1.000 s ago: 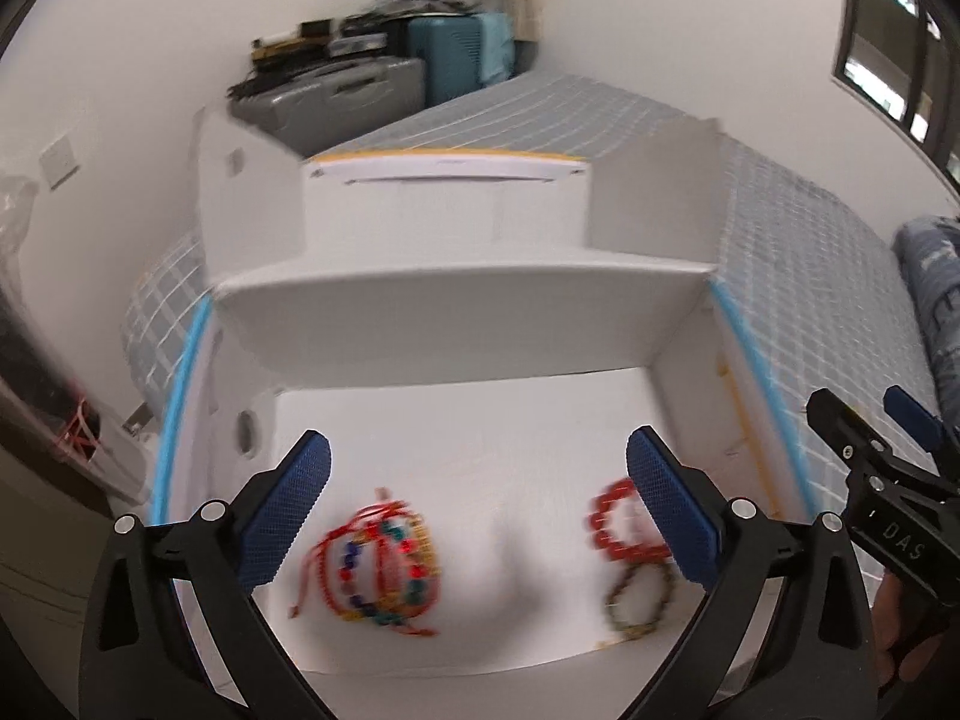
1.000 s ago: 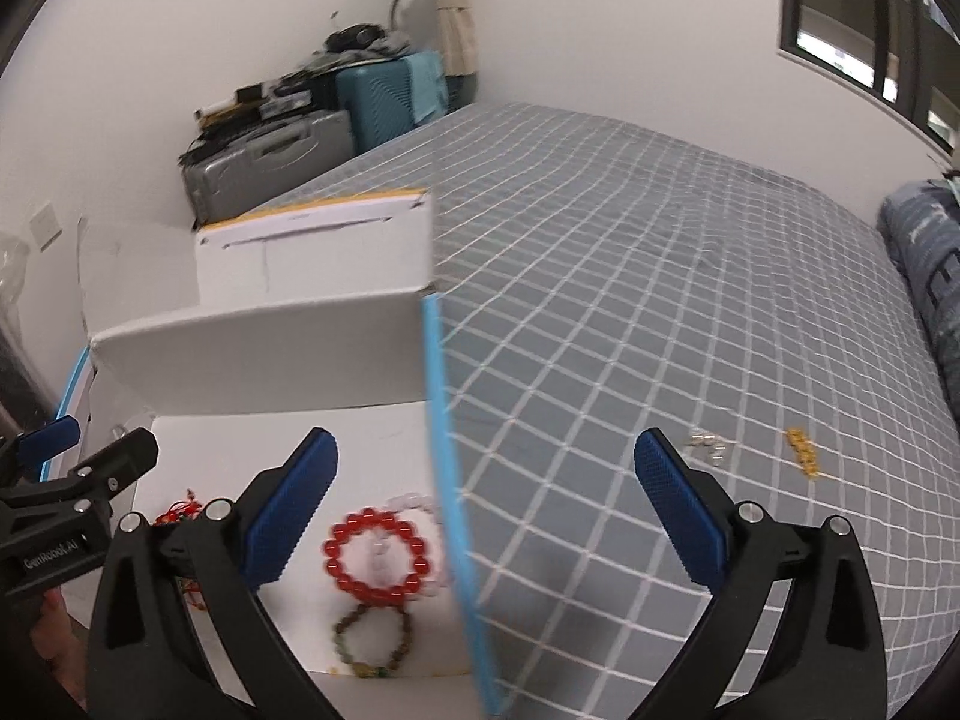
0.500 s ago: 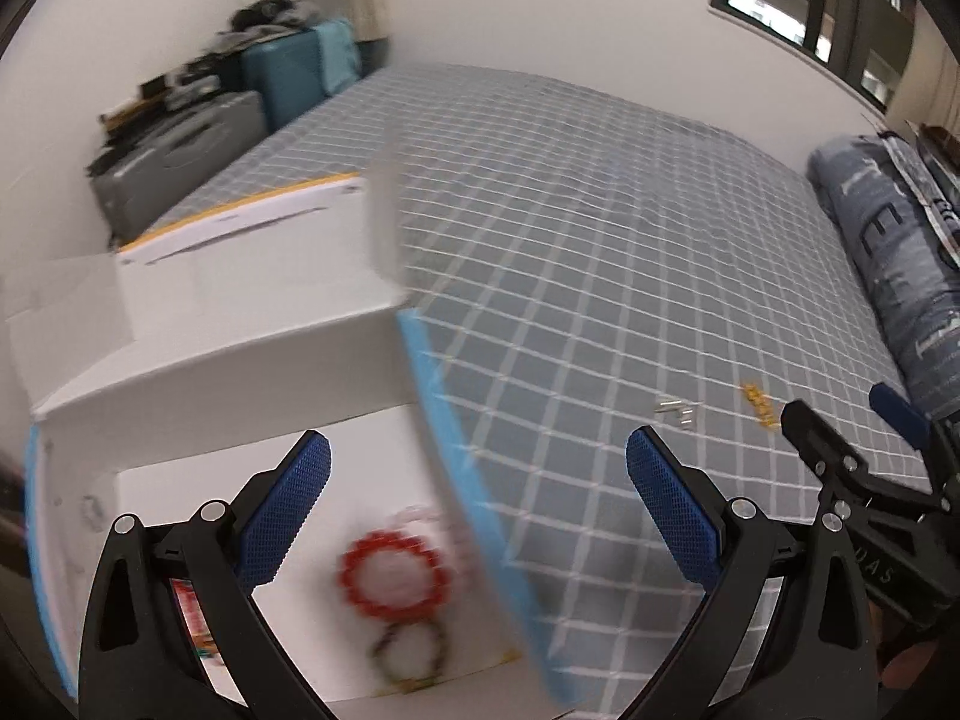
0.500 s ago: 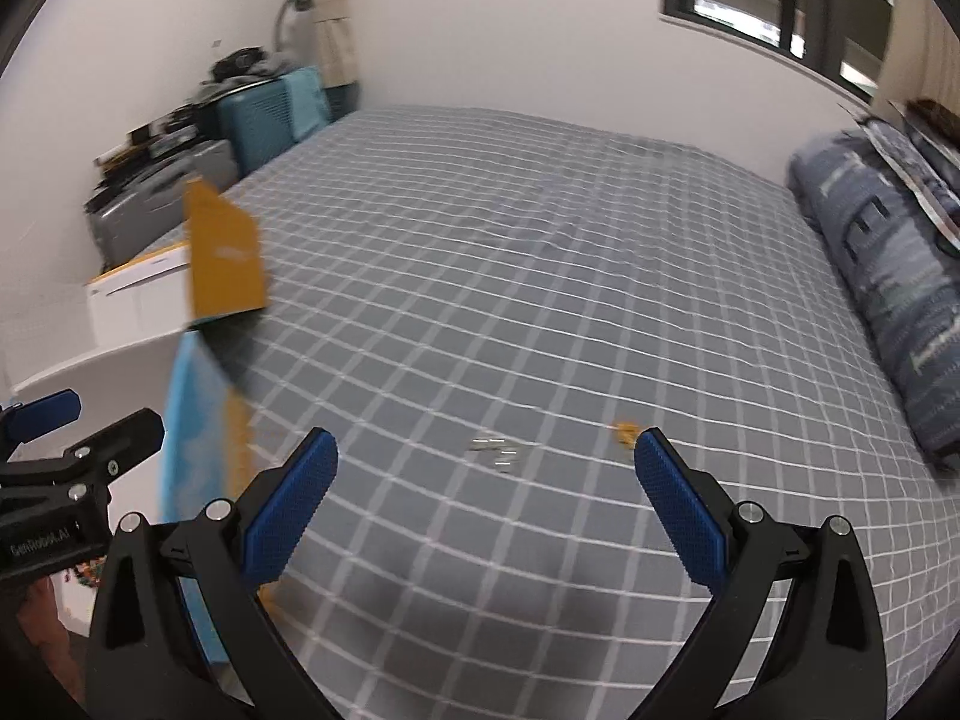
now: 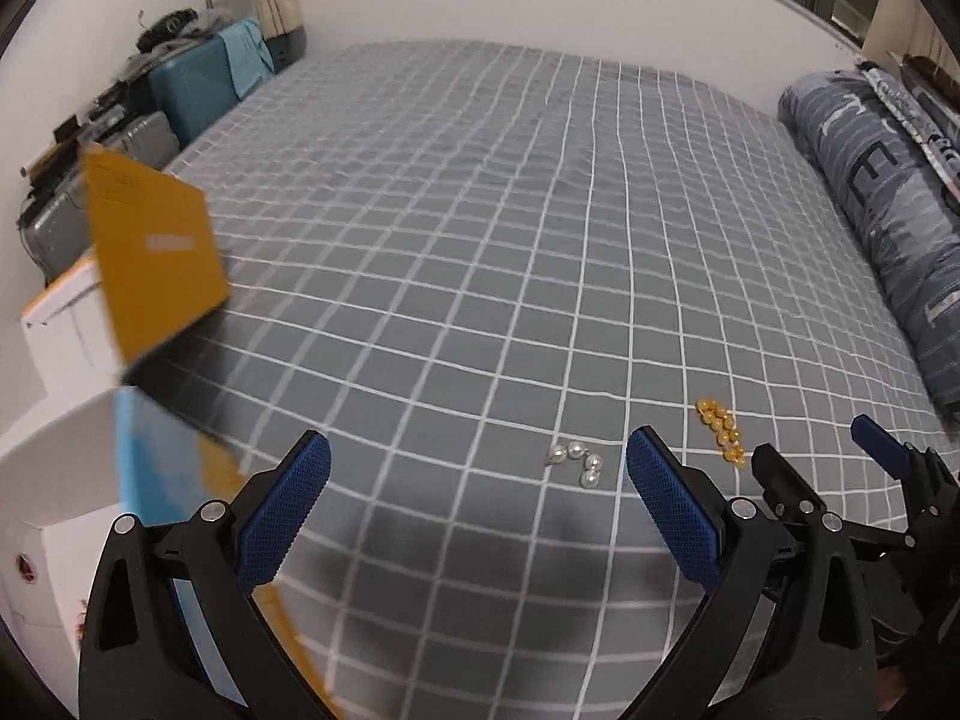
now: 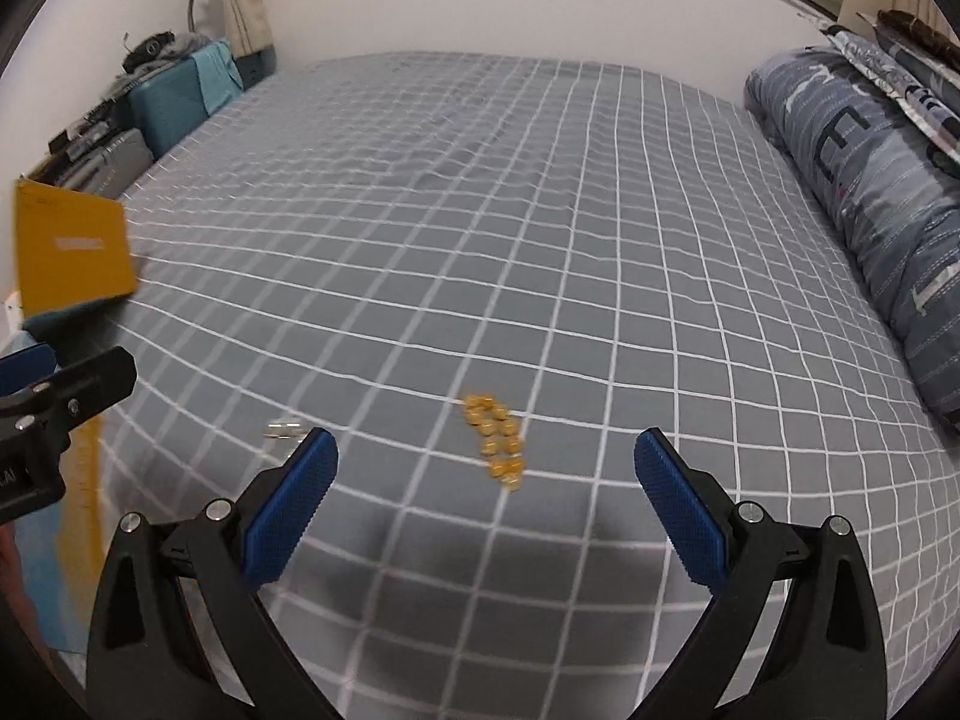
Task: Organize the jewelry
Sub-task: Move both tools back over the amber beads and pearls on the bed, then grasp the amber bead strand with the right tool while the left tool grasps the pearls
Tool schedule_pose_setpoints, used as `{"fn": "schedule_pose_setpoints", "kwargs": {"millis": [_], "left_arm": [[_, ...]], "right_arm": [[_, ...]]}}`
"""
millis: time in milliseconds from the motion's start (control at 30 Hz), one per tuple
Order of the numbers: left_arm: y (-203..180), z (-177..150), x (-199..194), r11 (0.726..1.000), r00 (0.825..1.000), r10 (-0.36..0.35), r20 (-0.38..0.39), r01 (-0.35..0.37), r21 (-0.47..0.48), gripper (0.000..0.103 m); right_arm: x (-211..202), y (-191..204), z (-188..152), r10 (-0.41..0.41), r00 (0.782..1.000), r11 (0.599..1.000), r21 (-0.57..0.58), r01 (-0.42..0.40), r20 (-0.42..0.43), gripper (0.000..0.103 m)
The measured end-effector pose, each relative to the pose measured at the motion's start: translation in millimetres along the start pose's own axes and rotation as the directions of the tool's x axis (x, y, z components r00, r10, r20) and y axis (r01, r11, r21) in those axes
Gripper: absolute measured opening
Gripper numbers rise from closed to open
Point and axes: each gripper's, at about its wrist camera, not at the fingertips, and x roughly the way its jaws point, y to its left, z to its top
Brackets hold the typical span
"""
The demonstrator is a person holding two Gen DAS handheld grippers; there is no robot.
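A short pearl string point(image 5: 577, 459) lies on the grey checked bedspread, a little ahead of my open, empty left gripper point(image 5: 478, 480) and nearer its right finger. A yellow bead bracelet point(image 5: 721, 431) lies to its right. In the right wrist view the yellow bracelet point(image 6: 496, 441) lies just ahead of my open, empty right gripper point(image 6: 486, 483), between the fingers; the pearls point(image 6: 283, 429) show blurred by the left finger. The white jewelry box point(image 5: 66, 396) with yellow and blue flaps stands at the left.
The bed point(image 6: 510, 228) stretches ahead. A folded blue patterned duvet point(image 6: 870, 180) lies along its right side. Suitcases and clutter point(image 5: 150, 96) stand past the bed's far left corner. The yellow box flap point(image 6: 69, 249) stands up at the left.
Both grippers have swung right, away from the box with its bracelets, out over the bedspread. The pearls and yellow beads are now close in front. Both stay open.
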Motion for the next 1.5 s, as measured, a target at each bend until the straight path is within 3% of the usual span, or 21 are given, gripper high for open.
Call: {"fn": "schedule_pose_setpoints", "kwargs": {"millis": [233,533,833,1233,1333,1367,1400,1500], "left_arm": [[-10.2,-5.6,54.4,1.0,0.999,0.0,-0.046,-0.001,-0.015,0.097],[-20.4,-15.2,93.2,1.0,0.996,0.018,-0.09,-0.017,0.009,0.096],[-23.1,-24.0,116.9,1.0,0.992,0.014,-0.122,-0.011,0.022,0.093],[-25.7,-21.8,114.2,1.0,0.992,-0.003,-0.125,0.004,0.011,0.051],[-28.3,-21.9,111.9,1.0,0.992,0.0,-0.124,0.003,0.021,0.029],[-29.1,-21.7,111.5,1.0,0.992,0.004,-0.125,-0.001,0.03,0.017],[-29.4,-21.8,111.4,0.999,0.992,0.01,-0.127,-0.005,0.036,0.011],[-28.6,-21.2,109.5,0.999,0.992,0.01,-0.123,-0.005,0.041,0.011]], "right_arm": [[43.9,-17.5,-6.9,0.01,1.0,1.0,0.007,-0.009,-0.027,0.095],[72.3,-16.5,-12.6,0.025,0.999,1.0,0.002,-0.025,-0.037,0.095],[94.1,-18.4,-18.4,0.016,0.997,1.0,0.002,-0.016,-0.07,0.076],[93.6,-22.1,-19.2,0.015,0.997,1.0,0.015,-0.014,-0.071,0.035],[93.7,-23.8,-18.0,0.022,0.997,1.0,0.021,-0.02,-0.075,0.018],[93.8,-24.7,-17.6,0.023,0.997,0.999,0.03,-0.021,-0.077,0.018],[93.7,-25.1,-17.7,0.025,0.997,0.999,0.038,-0.022,-0.077,0.018],[93.8,-24.2,-17.0,0.019,0.997,0.999,0.043,-0.015,-0.078,0.018]]}}
